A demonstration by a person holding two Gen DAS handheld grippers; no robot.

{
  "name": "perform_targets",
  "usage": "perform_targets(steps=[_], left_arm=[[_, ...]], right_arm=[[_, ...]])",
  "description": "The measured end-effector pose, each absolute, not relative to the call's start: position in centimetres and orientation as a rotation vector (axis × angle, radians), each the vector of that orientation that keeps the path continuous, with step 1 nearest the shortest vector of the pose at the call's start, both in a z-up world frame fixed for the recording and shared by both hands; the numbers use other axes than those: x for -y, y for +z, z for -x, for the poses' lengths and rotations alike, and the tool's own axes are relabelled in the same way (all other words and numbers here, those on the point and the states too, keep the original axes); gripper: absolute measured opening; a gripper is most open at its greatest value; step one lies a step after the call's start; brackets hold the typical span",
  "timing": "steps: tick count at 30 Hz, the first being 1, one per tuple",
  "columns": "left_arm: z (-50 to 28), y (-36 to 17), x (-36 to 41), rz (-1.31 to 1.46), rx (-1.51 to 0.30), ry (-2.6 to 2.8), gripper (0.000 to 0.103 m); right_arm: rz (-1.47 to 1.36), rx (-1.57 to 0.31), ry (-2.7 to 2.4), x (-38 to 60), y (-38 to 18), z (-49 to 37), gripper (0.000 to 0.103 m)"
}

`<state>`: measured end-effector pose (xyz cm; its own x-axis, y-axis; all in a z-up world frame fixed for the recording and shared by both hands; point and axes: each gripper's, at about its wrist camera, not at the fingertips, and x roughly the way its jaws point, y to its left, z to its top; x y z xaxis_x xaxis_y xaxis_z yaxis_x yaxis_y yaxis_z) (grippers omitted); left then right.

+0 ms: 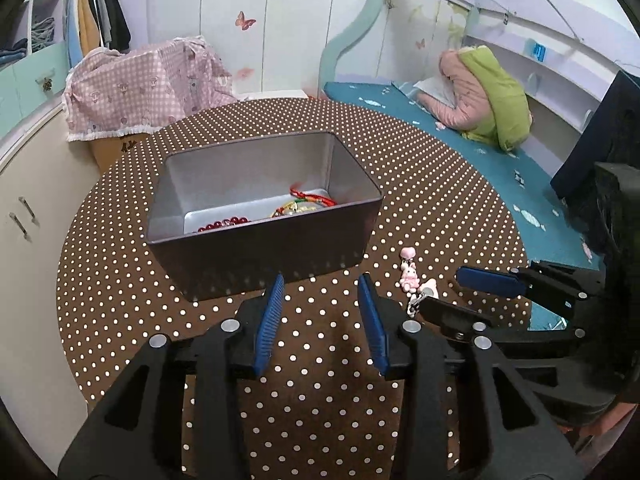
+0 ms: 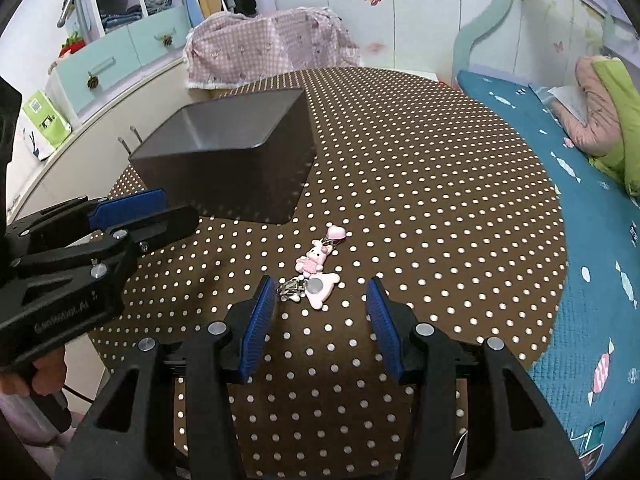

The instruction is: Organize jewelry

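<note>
We hold the left hand-held gripper over the near part of the round desk, which carries a brown cloth with white dots; its blue pads stand moderately apart with nothing between them, and only bare cloth lies below the gap. Directly beyond its tips sits the dark metal box, whose near wall blocks the straight path forward. Inside the box, against its near right corner, we see a red bead bracelet and a red and yellow cord piece. The remaining task item, a pink charm keychain, lies on the desk outside the box, just off its near right corner and toward the near edge. The right hand-held gripper is partly open and holds nothing; the lower end of the keychain, with its metal clasp, lies between the pad tips, close to the left pad, and we cannot tell whether that pad touches it. In the right wrist view the left hand-held gripper reaches in from the left, beside the box. Past the right edge of the desk lies a bed with a teal cover; a pink checked cloth covers a box beyond the far edge.
</note>
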<state>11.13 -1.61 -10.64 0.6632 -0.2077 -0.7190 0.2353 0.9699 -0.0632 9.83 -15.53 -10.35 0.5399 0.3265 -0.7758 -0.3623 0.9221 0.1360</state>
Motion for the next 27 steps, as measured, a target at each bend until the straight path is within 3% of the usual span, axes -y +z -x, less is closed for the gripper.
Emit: perform_targets(steps=[5, 13, 14, 23, 25, 27], left_arm=[[-11.6, -11.0, 2.1, -0.044, -0.823, -0.254, 0.039], [-12.3, -11.1, 4.3, -0.04, -0.834, -0.352, 0.04], [-12.5, -11.2, 4.7, -0.034, -0.839, -0.368, 0.04], [-14.4, -12.7, 7.5, -0.05, -0.897, -0.406, 0.04], [-14.7, -13.2, 7.9, -0.072, -0.909, -0.388, 0.033], [-14.9, -13.6, 8.3, -0.086, -0.924, -0.386, 0.017]], right_arm=[[0.114, -0.9, 0.4, 14.6, -11.2, -10.1, 0.032], [0.084, -0.896, 0.413, 16.1, -11.4, -10.1, 0.03], [0.073, -0.897, 0.406, 16.7, -11.4, -10.3, 0.024], [0.021, -0.894, 0.314, 21.1, -11.4, -11.0, 0.023], [0.006, -0.893, 0.308, 21.7, -11.3, -11.1, 0.023], [0.002, -0.892, 0.304, 21.9, -11.3, -11.1, 0.023]])
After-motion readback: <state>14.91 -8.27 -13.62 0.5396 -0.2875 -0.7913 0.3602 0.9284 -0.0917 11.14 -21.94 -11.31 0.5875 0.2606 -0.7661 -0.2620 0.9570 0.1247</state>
